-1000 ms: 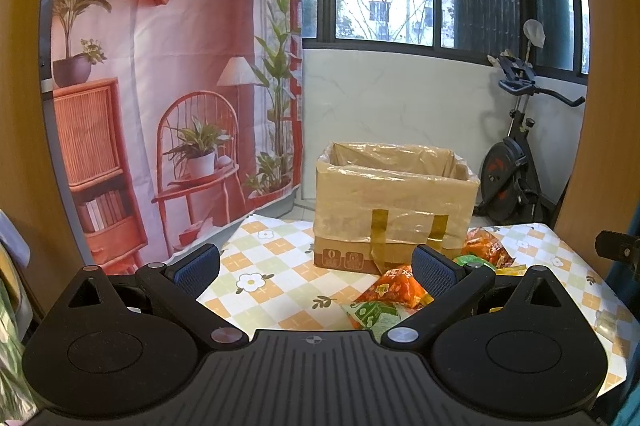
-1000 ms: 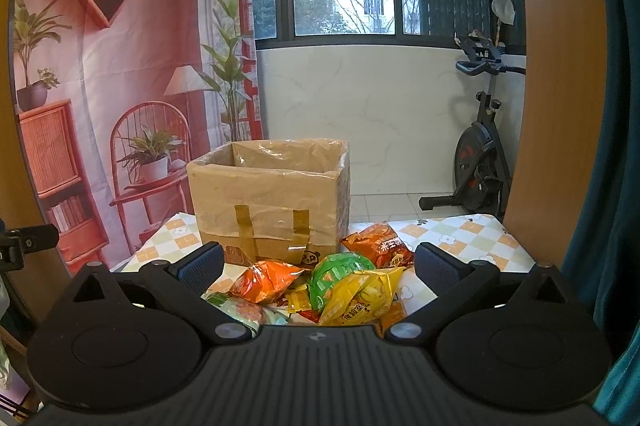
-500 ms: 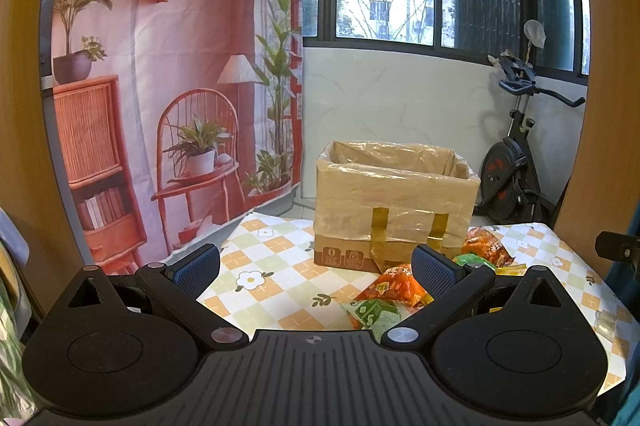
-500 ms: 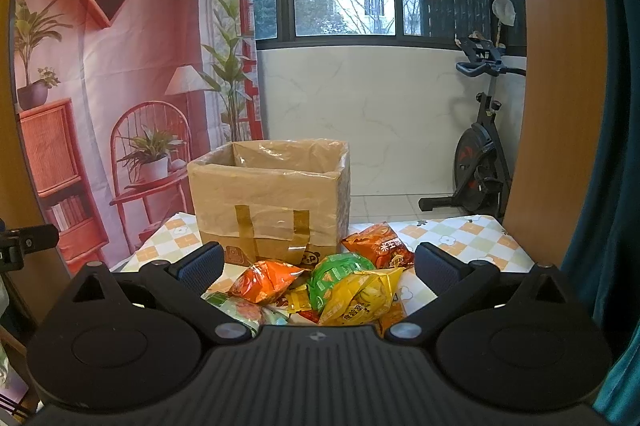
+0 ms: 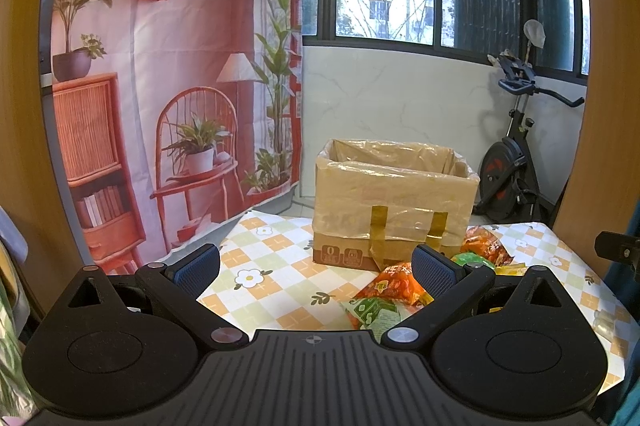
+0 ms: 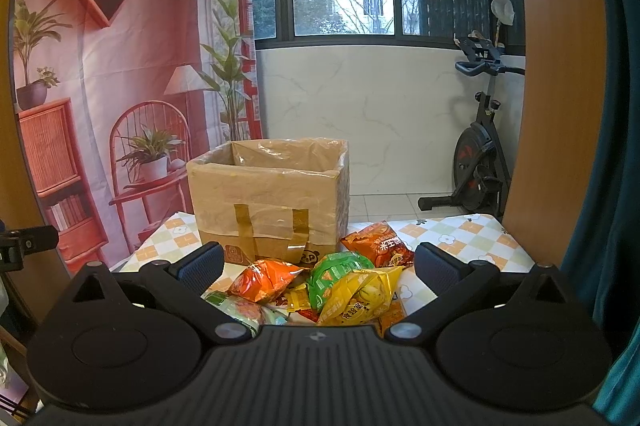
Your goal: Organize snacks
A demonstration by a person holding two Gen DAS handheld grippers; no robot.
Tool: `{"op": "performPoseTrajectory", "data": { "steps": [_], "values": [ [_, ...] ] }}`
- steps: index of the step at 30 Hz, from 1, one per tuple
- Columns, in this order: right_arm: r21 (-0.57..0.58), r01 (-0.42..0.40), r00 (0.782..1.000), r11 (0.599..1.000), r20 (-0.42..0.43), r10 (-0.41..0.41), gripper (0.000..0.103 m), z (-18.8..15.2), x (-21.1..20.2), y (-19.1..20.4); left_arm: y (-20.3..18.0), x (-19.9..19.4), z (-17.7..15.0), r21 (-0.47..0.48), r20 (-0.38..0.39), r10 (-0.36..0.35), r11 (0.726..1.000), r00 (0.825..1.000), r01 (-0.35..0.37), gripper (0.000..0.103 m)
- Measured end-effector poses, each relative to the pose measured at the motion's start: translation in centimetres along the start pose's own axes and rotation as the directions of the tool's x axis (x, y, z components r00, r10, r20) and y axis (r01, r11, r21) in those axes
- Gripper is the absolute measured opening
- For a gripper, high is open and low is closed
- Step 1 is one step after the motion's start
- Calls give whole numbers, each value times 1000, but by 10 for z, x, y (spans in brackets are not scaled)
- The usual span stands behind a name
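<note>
The right gripper (image 6: 316, 268) is held with its jaws spread wide and nothing between them, low before the heap of snack bags (image 6: 320, 286); the left gripper (image 5: 316, 266) is likewise spread and empty. The heap lies on the tabletop (image 6: 460, 234) just in front of the cardboard box (image 6: 268, 197), an orange bag (image 6: 266, 280), a green bag (image 6: 336, 274) and a yellow bag (image 6: 360, 296) overlapping one another.

Because the bags overlap and look slick and puffed, two may be pinched at once, or a neighbour dragged along, if the closing is made on the middle of the heap. A bag pushed to the right of the box could be sent toward the tabletop's edge there. The box's plastic liner (image 5: 394, 155) folds over the rim and could be caught by a bag carried in too low. Open room is judged to lie above the box and on the bare cloth left of it.
</note>
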State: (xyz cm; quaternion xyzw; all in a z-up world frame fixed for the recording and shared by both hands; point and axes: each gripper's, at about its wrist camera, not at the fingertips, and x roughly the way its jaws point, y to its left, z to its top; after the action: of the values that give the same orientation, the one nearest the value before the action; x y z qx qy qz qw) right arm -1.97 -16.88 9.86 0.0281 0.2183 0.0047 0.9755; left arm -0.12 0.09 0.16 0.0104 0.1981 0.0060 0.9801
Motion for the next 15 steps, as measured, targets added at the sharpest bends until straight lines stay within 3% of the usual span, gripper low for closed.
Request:
{"op": "performPoseTrajectory", "data": {
  "steps": [15],
  "values": [
    [1,3,1000,1000,-7,-3,103,-8,5,3,1,6,2,-10,-3,18,1000,1000,-18,103]
  ]
}}
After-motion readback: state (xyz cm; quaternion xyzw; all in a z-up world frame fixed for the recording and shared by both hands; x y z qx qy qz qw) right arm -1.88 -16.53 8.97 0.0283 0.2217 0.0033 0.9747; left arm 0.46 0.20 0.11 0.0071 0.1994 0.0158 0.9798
